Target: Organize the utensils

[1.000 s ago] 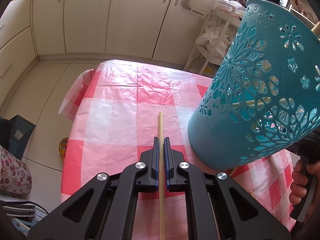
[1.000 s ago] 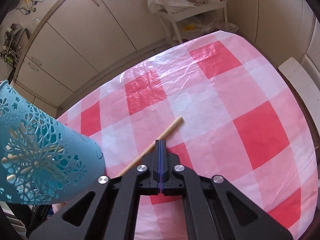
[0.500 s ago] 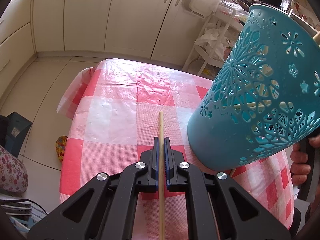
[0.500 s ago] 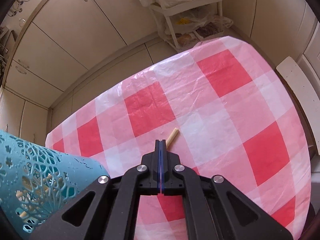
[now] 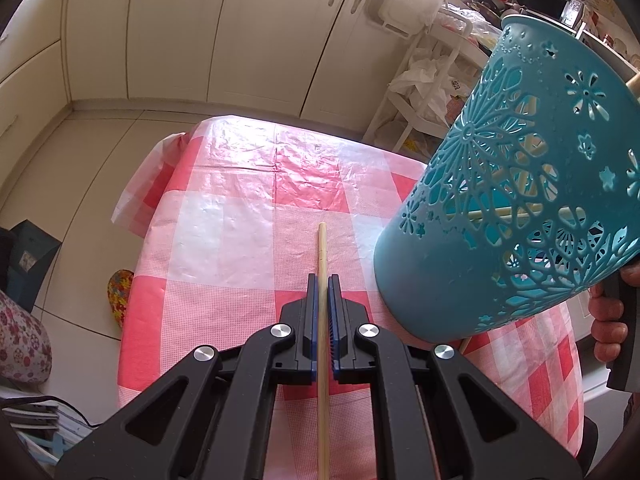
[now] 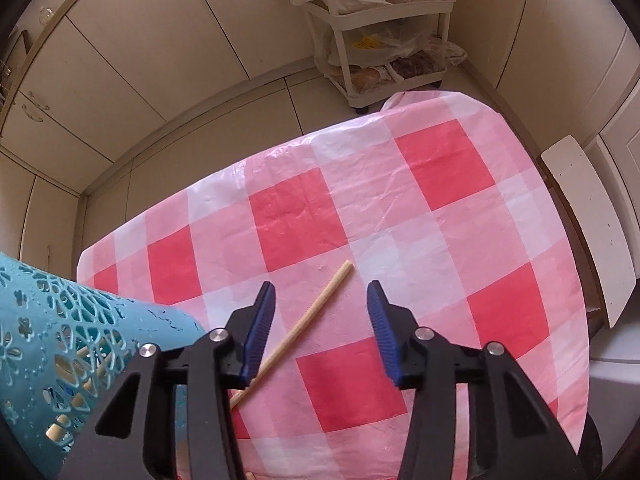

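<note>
My left gripper (image 5: 322, 280) is shut on a wooden chopstick (image 5: 322, 252) that points forward over the red-and-white checked table (image 5: 224, 220). A teal perforated utensil holder (image 5: 516, 208) stands close to its right, with wooden sticks showing inside. My right gripper (image 6: 320, 292) is open and empty above the table. A second wooden chopstick (image 6: 316, 308) lies on the cloth between and below its fingers. The teal holder (image 6: 72, 344) is at the lower left of the right wrist view.
Cream cabinets (image 5: 240, 32) line the far wall. A white trolley with bags (image 6: 380, 36) stands beyond the table's far edge. A white chair seat (image 6: 588, 224) is by the table's right edge. A hand (image 5: 608, 320) grips a handle behind the holder.
My right gripper has opened from shut and has risen and pulled back, so more of the chopstick on the cloth shows. My left gripper has kept hold of its chopstick.
</note>
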`<state>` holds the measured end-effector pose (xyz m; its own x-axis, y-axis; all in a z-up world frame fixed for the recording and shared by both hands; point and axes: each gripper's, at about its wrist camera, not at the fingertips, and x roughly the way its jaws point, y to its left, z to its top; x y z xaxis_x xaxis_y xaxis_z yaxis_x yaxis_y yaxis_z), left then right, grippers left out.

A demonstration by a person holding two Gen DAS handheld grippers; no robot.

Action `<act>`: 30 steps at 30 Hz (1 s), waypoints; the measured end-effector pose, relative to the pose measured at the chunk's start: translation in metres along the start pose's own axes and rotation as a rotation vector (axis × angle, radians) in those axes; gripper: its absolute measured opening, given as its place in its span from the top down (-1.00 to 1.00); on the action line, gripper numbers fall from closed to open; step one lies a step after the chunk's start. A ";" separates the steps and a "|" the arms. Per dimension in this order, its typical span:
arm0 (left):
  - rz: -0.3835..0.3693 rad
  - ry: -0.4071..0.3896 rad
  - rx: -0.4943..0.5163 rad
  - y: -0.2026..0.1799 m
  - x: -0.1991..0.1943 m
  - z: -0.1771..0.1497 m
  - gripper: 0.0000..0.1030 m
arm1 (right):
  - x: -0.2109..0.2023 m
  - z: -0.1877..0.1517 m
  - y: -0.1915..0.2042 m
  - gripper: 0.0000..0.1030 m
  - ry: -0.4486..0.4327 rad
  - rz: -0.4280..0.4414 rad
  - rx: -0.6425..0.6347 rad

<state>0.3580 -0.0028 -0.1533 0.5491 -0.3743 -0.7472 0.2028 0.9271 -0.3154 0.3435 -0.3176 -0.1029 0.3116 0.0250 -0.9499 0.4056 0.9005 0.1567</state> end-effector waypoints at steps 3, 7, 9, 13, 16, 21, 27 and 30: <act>-0.002 0.000 -0.002 0.000 0.000 0.000 0.91 | 0.013 0.004 0.001 0.35 0.044 0.011 0.020; -0.003 0.000 -0.002 0.001 0.000 0.000 0.91 | 0.015 0.008 0.012 0.58 0.019 -0.051 -0.034; -0.004 0.001 -0.003 0.000 0.000 0.000 0.90 | 0.016 0.005 0.018 0.78 0.006 -0.037 -0.078; -0.003 0.001 -0.001 0.001 0.000 0.000 0.91 | 0.013 0.000 0.015 0.88 -0.019 -0.014 -0.126; -0.004 0.001 -0.001 0.002 0.000 0.000 0.91 | 0.003 -0.004 0.002 0.92 -0.050 0.032 -0.105; 0.000 0.004 0.001 0.001 0.000 0.000 0.90 | -0.028 -0.015 -0.021 0.92 -0.152 0.183 -0.054; 0.098 0.028 0.115 -0.019 0.003 0.001 0.91 | -0.060 -0.030 -0.043 0.92 -0.300 0.316 0.005; 0.082 0.044 0.098 -0.017 0.001 0.002 0.92 | -0.080 -0.037 -0.051 0.92 -0.374 0.367 0.018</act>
<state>0.3568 -0.0192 -0.1477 0.5313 -0.2957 -0.7939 0.2380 0.9515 -0.1952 0.2661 -0.3492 -0.0444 0.7203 0.1776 -0.6705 0.2256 0.8541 0.4686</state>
